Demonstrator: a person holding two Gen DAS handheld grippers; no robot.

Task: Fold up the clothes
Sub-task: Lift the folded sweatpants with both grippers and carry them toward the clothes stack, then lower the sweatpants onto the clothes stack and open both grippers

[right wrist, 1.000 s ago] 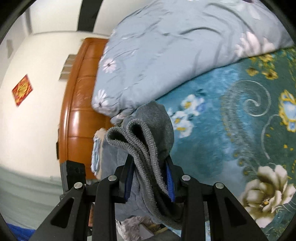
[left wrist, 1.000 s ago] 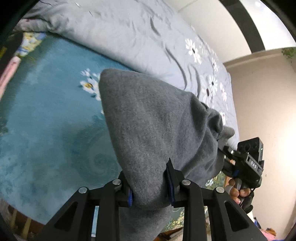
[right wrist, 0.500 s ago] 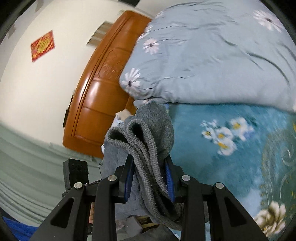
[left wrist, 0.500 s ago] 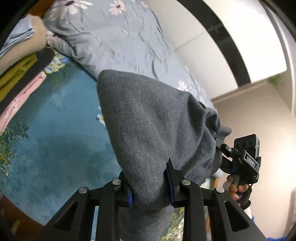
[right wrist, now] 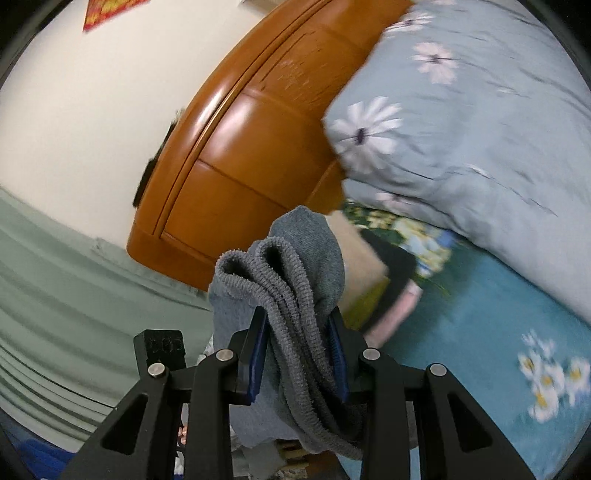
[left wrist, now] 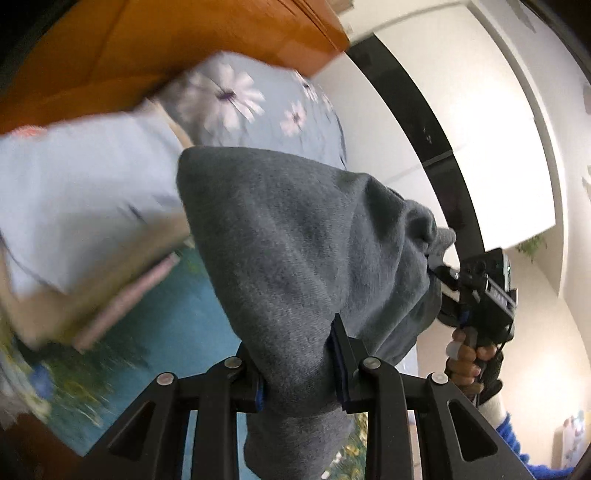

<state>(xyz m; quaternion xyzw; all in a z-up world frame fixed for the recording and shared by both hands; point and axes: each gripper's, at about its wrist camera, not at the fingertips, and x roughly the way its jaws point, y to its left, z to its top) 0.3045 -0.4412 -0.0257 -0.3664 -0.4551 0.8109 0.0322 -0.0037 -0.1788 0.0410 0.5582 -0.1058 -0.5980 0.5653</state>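
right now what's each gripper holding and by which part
Both are shut on one grey knit garment, lifted off the bed. The left gripper pinches a plain bunched fold; the right gripper clamps layered ribbed edges, probably a hem or cuff.

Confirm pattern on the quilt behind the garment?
The quilt is pale grey-blue with white daisy prints, seen best in the right wrist view.

- Orange wooden headboard (right wrist: 236,155) against a cream wall (right wrist: 92,96).
- Red paper decoration (right wrist: 110,13) high on that wall.
- Grey daisy-print duvet (right wrist: 480,122) on a teal floral bedsheet (right wrist: 480,325).
- Black band (left wrist: 417,110) crossing the white ceiling.
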